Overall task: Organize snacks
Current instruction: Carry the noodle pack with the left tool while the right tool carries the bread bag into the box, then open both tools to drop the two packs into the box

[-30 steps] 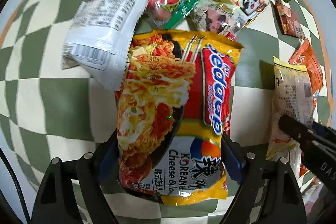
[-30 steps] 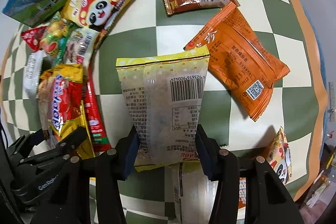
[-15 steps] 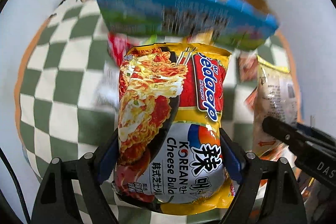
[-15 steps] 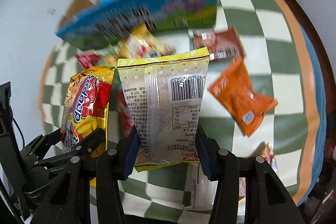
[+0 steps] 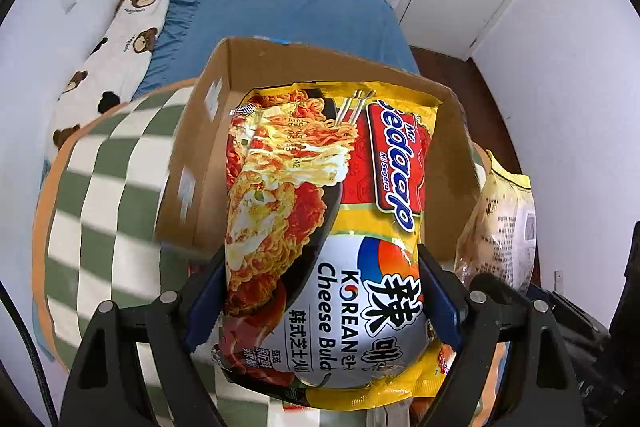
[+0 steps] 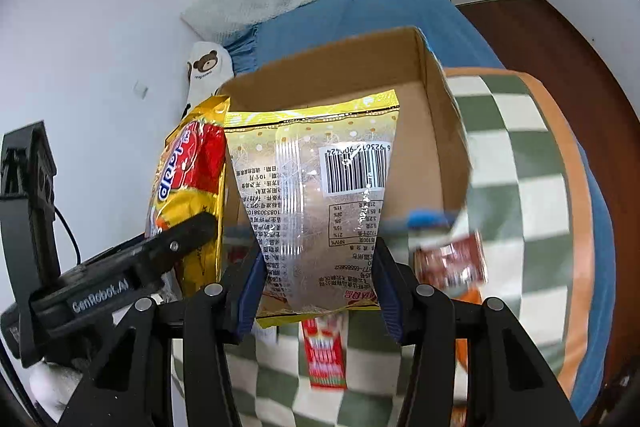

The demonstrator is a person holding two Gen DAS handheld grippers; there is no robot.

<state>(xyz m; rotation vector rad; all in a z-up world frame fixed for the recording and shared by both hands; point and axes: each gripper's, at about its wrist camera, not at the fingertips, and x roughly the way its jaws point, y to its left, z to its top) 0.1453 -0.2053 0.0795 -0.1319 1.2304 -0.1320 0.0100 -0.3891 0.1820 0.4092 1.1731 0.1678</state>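
At centre frame, before the cardboard box (image 5: 452, 155), a noodle packet (image 5: 320, 227) is clamped by the left claw (image 5: 320, 307); a yellow snack bag (image 6: 316, 211) is gripped in the right claw (image 6: 318, 283).

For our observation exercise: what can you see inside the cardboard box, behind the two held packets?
Inside the cardboard box only bare brown walls show. The noodle packet in the left gripper and the pale yellow packet in the right gripper cover its floor, so any contents stay hidden.
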